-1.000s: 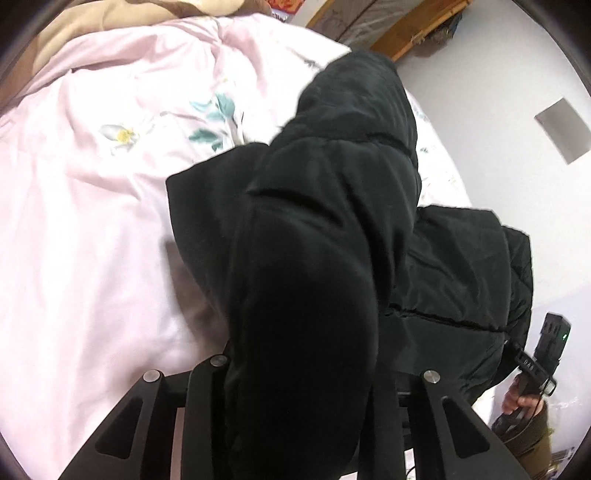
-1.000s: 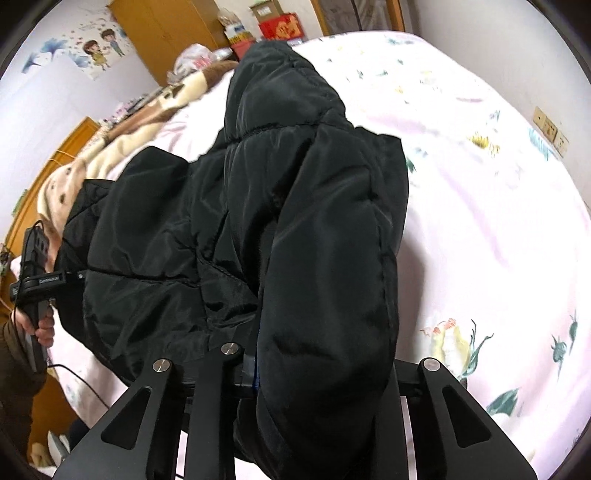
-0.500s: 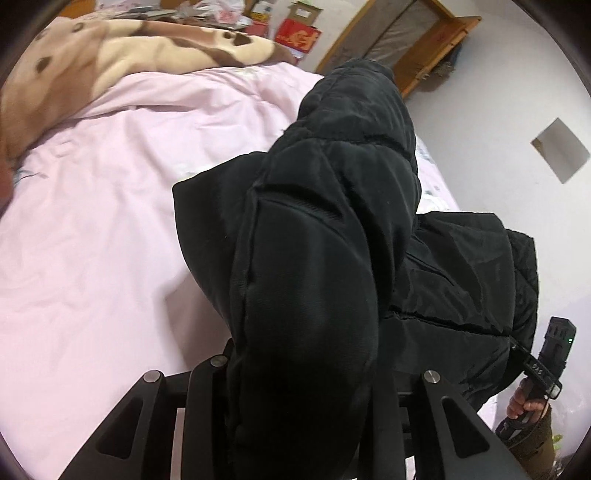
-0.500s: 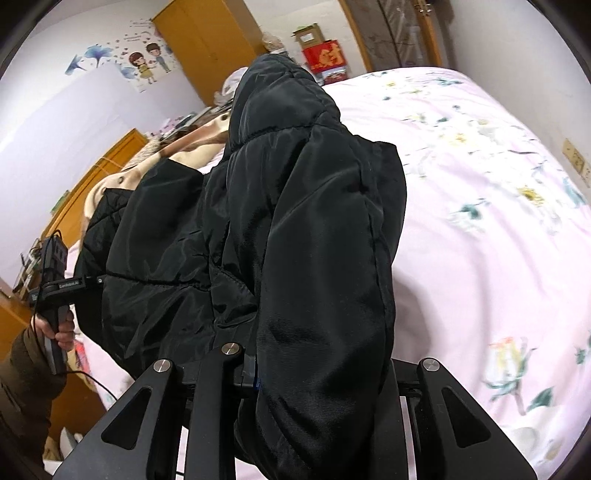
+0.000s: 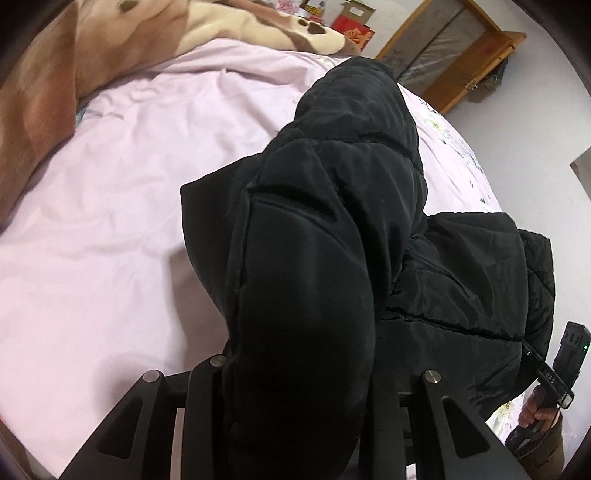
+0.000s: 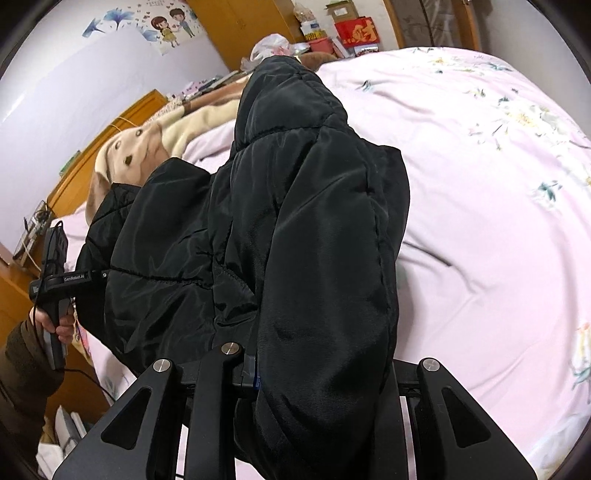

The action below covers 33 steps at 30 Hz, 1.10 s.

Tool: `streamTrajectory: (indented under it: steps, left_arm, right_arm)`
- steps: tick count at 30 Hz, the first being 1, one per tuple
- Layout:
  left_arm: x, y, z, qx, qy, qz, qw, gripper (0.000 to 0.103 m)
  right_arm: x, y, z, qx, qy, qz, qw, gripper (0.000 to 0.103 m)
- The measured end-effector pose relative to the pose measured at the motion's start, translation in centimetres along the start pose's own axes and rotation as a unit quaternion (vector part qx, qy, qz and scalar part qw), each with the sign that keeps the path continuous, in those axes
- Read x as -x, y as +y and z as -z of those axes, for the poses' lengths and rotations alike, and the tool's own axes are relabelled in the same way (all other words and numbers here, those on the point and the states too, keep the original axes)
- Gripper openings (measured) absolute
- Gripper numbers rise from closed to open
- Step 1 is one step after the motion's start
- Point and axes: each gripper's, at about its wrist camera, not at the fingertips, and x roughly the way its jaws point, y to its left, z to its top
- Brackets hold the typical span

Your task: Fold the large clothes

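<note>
1. Since a second ago both views have swung across the pink bedcover [image 5: 110, 229]; the brown plush blanket [image 5: 48, 96] now fills 10 o'clock in the left view.
2. Left gripper [image 5: 306, 406] and right gripper [image 6: 317, 398] each pinch a thick fold of the black padded jacket [image 6: 177, 236].
3. It hangs between them above the bed.
4. Judged step: carrying the held edge over; next, lay it flat, edges aligned.

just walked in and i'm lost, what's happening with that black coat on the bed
A person is folding a black puffer jacket over a bed with a pink floral sheet. Each hand holds a gripper: the left gripper and the right gripper are each clamped on a thick fold of the jacket, holding it up off the sheet. A brown and cream blanket lies at the far side of the bed.
</note>
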Motion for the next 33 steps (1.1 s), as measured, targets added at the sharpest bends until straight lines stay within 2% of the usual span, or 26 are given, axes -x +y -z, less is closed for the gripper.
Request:
streamTrajectory:
  steps: [7, 11, 15, 23, 29, 33]
  left_arm:
    - [-1.4, 1.5, 0.1, -0.015, 0.003, -0.021, 0.9997, 0.036]
    - [-2.9, 1.6, 0.0, -0.037, -0.003, -0.054, 0.9979, 0.044]
    - [-3.4, 1.3, 1.1, -0.060, -0.017, -0.086, 0.9943, 0.053]
    - [-3.1, -0.4, 3.4, -0.082, -0.051, -0.133, 0.9864, 0.060]
    - [-3.3, -0.9, 3.9, -0.090, -0.062, -0.146, 0.9832, 0.062]
    - [-3.4, -0.6, 3.9, -0.084, -0.061, -0.140, 0.9847, 0.065]
  right_arm:
    - [-0.5, 1.1, 1.0, 0.013, 0.008, 0.027, 1.000, 0.027]
    - [-1.3, 0.6, 1.5, 0.011, 0.012, 0.047, 0.999, 0.029]
    - [-2.4, 1.5, 1.5, 0.033, 0.013, 0.076, 0.996, 0.033]
    - [-4.3, 2.2, 1.5, 0.038, 0.011, 0.109, 0.993, 0.039]
    - [-5.0, 3.2, 1.7, 0.044, 0.002, 0.131, 0.990, 0.040]
    - [-5.2, 3.3, 1.9, 0.047, -0.002, 0.144, 0.988, 0.043]
